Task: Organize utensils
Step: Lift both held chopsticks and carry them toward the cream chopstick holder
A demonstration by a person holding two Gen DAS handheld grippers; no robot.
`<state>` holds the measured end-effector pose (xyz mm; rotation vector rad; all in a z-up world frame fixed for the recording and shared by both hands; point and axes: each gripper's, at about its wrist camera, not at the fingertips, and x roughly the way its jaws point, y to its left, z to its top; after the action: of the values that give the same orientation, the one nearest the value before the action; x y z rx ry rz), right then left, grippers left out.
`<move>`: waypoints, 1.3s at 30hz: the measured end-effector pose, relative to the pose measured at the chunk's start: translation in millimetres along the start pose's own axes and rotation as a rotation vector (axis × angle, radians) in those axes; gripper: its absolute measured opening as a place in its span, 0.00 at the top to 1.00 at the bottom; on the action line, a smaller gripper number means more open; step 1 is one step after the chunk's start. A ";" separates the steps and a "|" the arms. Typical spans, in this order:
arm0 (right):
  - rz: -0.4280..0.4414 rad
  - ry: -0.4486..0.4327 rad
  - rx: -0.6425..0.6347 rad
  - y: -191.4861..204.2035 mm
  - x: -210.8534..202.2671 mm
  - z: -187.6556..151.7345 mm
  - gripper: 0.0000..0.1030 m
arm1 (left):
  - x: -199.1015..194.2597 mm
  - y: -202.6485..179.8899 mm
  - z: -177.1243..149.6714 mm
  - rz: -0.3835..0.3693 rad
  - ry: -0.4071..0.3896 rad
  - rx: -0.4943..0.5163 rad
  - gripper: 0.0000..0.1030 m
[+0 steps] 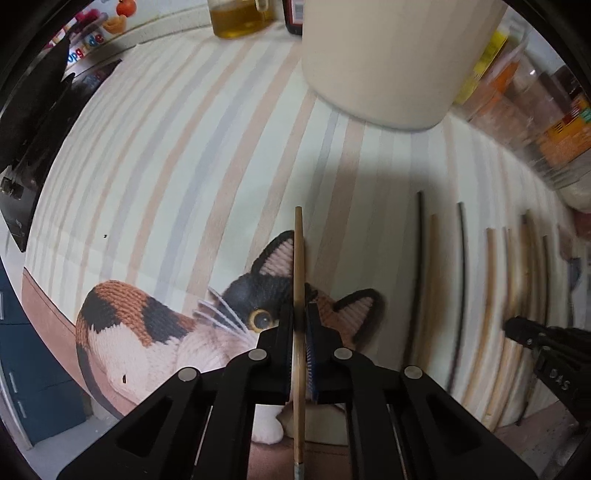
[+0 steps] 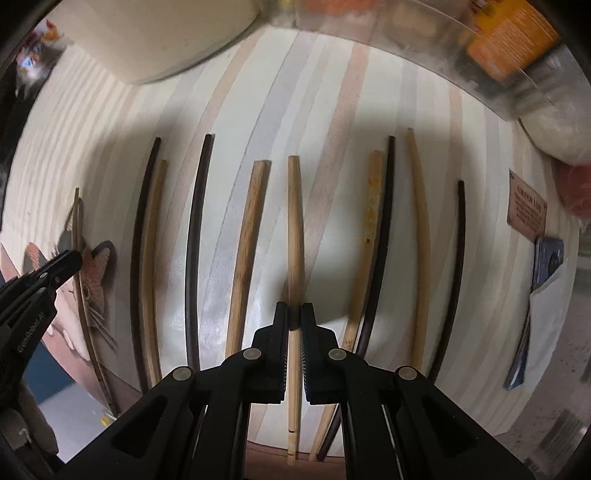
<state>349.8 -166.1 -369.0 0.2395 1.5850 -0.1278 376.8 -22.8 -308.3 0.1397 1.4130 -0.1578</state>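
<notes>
On the left, the left gripper (image 1: pixel 300 332) is closed on a light wooden chopstick (image 1: pixel 298 266), its pads pinching the stick near the middle so that the stick runs straight ahead between the fingers. It hangs over the calico cat picture (image 1: pixel 155 332) printed on the striped mat (image 1: pixel 184 147) that covers the worktop. Beyond it stands a large cream container (image 1: pixel 388 55), with a jar of yellow oil (image 1: pixel 236 18) further back to the left.

To the right of the cat, a row of chopsticks lies on the mat, roughly parallel and pointing away. In the right wrist view the row starts with a dark chopstick (image 2: pixel 142 229) touching a pale one (image 2: pixel 153 251), then a lone dark chopstick (image 2: pixel 195 240), then a tan chopstick (image 2: pixel 247 243).

Next comes the right gripper (image 2: pixel 294 325), its jaws drawn in tight on a bamboo chopstick (image 2: pixel 294 221); whether that stick is lifted or resting on the mat I cannot tell.

Further right lie a stained pale chopstick (image 2: pixel 367 229) against a dark chopstick (image 2: pixel 382 229), another pale one (image 2: pixel 419 229), and a last dark chopstick (image 2: pixel 456 266). At the far right edge sit a brown label (image 2: pixel 526 208) and clear jars (image 2: pixel 480 55).
</notes>
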 end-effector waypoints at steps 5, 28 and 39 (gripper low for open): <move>0.039 -0.089 0.017 2.8 -19.2 -19.0 0.94 | -29.5 -11.8 -6.3 -0.031 -0.052 0.019 0.96; 0.148 -0.572 -0.018 -19.0 -184.4 -11.4 0.94 | -193.3 -15.4 9.4 -0.107 -0.455 0.011 0.96; 0.245 -0.817 -0.014 -15.6 -319.5 43.7 0.94 | -307.9 -6.5 58.8 -0.143 -0.666 0.016 0.97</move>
<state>393.3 -214.6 -52.7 0.3183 0.7378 -0.0152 386.4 -32.3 5.0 -0.0055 0.7568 -0.3022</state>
